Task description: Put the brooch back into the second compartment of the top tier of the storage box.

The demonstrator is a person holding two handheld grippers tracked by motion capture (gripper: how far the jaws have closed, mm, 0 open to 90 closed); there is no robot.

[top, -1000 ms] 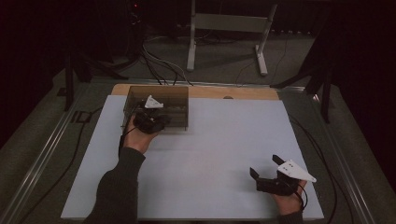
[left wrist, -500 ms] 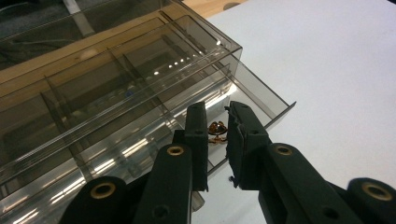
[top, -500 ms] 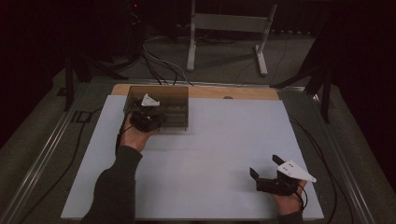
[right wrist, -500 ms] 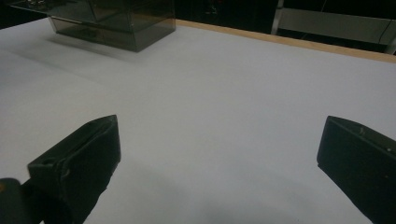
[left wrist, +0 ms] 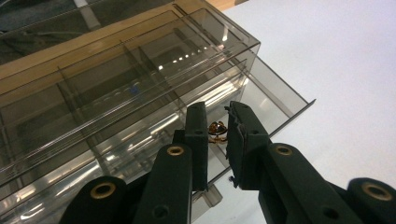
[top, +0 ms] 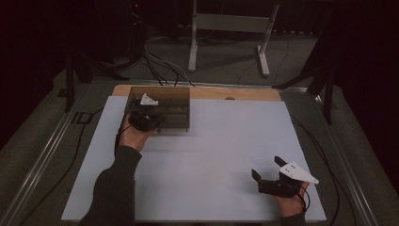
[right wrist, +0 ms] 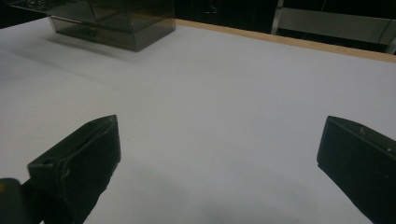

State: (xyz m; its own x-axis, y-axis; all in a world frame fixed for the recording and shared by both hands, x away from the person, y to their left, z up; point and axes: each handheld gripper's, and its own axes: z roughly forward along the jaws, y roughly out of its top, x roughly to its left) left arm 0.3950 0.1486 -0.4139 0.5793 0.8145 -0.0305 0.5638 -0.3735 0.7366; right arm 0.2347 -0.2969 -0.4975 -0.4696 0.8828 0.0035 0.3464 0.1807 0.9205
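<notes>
At the table's far-left corner, left gripper [top: 149, 114] sat at the smoky translucent plastic organiser box [top: 171, 101] with its divided compartments. Its jaws were nearly pressed together, pinching a small amber-brown, shiny object [left wrist: 216, 129] between the pads; too small to identify. The object hung over the box's pulled-out lower drawer [left wrist: 275, 93], right at the front edge. My read: this was the place step, part held above the drawer, not yet released. Next move calls for lowering it into a compartment, then spreading the jaws without nudging the drawer wall. Can't tell which compartment it was lined up with.

Middle of the white table surface [top: 226, 141] was bare.

Near-right corner: right gripper [top: 275, 176] rested on the table, jaws spread wide, holding nothing, well apart from the box.
</notes>
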